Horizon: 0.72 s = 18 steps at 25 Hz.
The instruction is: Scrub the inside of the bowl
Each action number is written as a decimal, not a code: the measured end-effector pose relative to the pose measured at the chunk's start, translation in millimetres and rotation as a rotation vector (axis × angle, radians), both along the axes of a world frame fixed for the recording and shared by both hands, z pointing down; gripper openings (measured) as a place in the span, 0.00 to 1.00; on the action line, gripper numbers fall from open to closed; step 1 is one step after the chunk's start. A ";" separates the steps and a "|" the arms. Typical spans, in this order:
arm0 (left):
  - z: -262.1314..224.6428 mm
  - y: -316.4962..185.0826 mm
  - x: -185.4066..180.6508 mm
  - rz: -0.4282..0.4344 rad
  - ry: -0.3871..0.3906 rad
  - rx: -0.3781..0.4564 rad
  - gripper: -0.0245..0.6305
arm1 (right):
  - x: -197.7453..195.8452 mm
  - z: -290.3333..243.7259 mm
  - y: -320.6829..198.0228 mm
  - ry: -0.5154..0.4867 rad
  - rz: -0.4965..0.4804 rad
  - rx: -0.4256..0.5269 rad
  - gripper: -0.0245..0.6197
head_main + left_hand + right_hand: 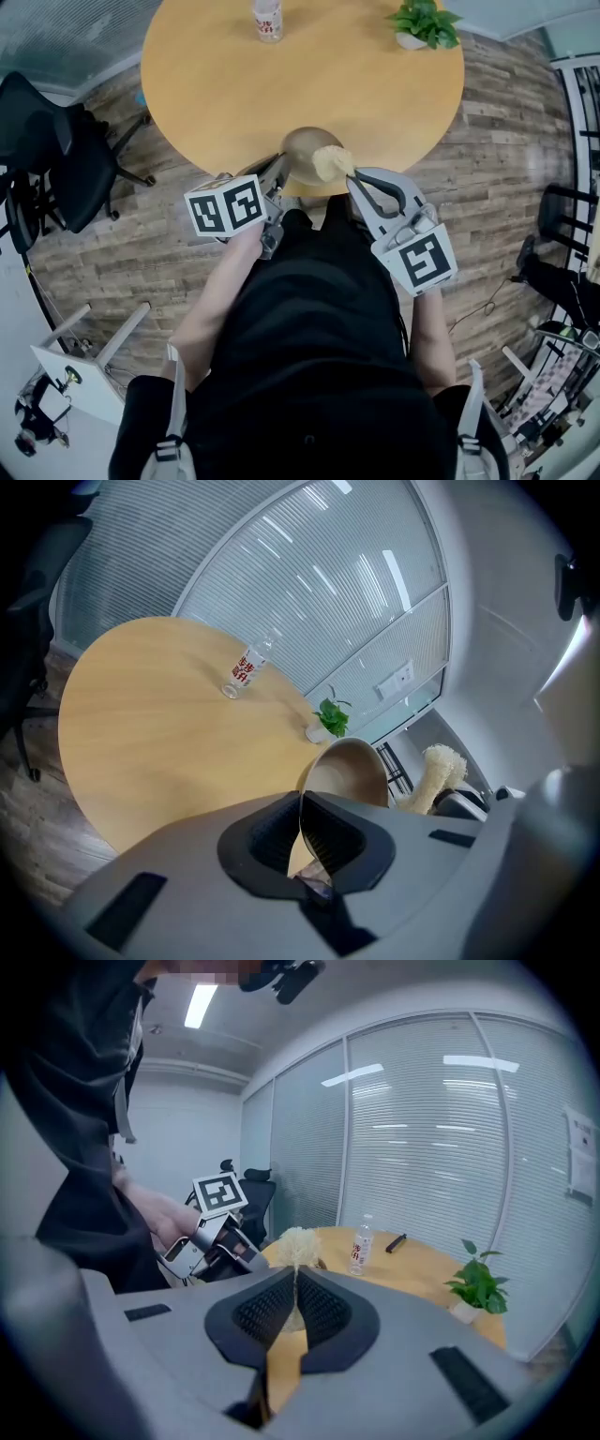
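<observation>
Wooden planks covered the floor (pixel 506 159), and on it stood a round table (pixel 234 84) with a light wood top. At the far edge of the table a clear bottle (pixel 268 19) stood, cut off by the top of the head view, and to the far right was a small green plant (pixel 427 21) in a white pot. A black office chair (pixel 56 150) stood on the left.

The brown bowl (pixel 298 145) was at the near edge of the table, tilted. Whether it touched the table top could not be told, because the grippers and the person's dark clothing hid its lower part. The left gripper (pixel 281 167) was clenched on the thin rim of the bowl, at its left side; the left gripper view showed the rim pressed between both pads.

The right gripper (pixel 354 178) was clamped on the lower part of a pale yellow scrubber (pixel 330 161), and the fluffy head of it lay at the right side of the bowl. How deep it reached inside was hard to see. In the right gripper view a small dark object (pixel 396 1240) lay on the table behind the bottle, too small to identify.
</observation>
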<state>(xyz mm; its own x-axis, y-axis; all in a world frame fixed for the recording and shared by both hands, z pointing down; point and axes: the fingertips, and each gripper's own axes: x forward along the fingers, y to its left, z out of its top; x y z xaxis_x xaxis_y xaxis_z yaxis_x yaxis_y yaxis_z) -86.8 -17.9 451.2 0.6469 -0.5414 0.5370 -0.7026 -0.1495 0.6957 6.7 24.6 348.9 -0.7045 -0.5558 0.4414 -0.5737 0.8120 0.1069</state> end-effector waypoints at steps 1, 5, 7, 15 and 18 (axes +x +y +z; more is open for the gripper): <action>-0.3 -0.1 0.1 0.002 -0.004 0.003 0.07 | -4.8 6.0 1.5 0.058 -0.016 0.000 0.08; -1.5 0.1 0.3 0.014 -0.024 0.014 0.07 | -28.6 24.6 1.0 0.189 -0.051 0.026 0.08; -2.7 0.1 -0.1 0.018 -0.031 0.017 0.07 | -38.4 32.8 -2.8 0.226 -0.056 0.038 0.08; -5.4 -0.9 -3.3 0.008 -0.032 0.035 0.07 | -40.4 53.7 -29.3 0.285 0.089 -0.049 0.08; -7.4 -1.5 -3.7 0.006 -0.037 0.047 0.07 | -41.6 60.3 -36.3 0.318 0.116 -0.062 0.08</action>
<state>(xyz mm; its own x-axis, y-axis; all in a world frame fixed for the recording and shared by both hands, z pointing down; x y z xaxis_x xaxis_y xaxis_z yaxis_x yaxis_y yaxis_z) -90.4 -19.4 443.8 0.6306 -0.5625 0.5347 -0.7266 -0.1858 0.6614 -34.9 -11.7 409.2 -0.4597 -0.5891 0.6646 -0.6085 0.7540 0.2474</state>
